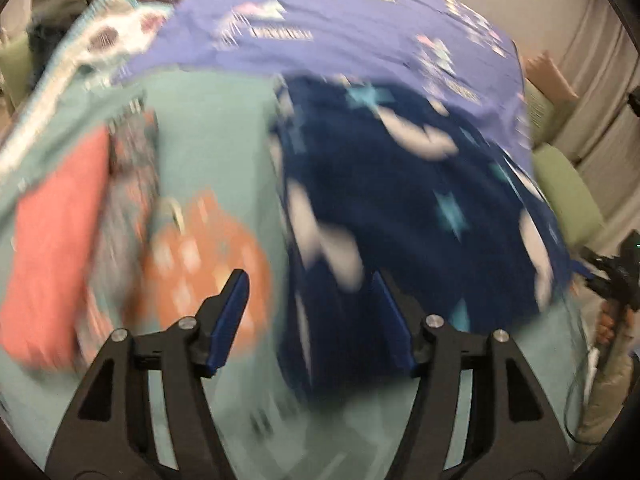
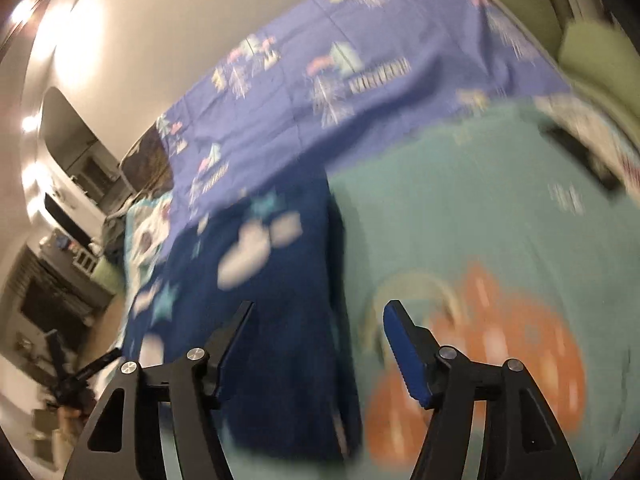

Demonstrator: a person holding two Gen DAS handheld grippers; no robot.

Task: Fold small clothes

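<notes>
A dark navy garment [image 1: 400,208] printed with white shapes and teal stars lies flat on a teal blanket [image 1: 216,132]. It also shows in the right wrist view [image 2: 280,280]. My left gripper [image 1: 308,284] is open and empty, hovering over the garment's left edge. My right gripper [image 2: 320,312] is open and empty, over the garment's right edge beside an orange print [image 2: 500,352] on the blanket. Both views are motion-blurred.
A pink folded cloth [image 1: 52,232] and a patterned grey one [image 1: 132,184] lie at the left of the blanket. A purple printed sheet [image 1: 340,28] covers the bed behind. A tripod [image 1: 616,276] stands at the right; green cushions [image 1: 568,184] lie beside the bed.
</notes>
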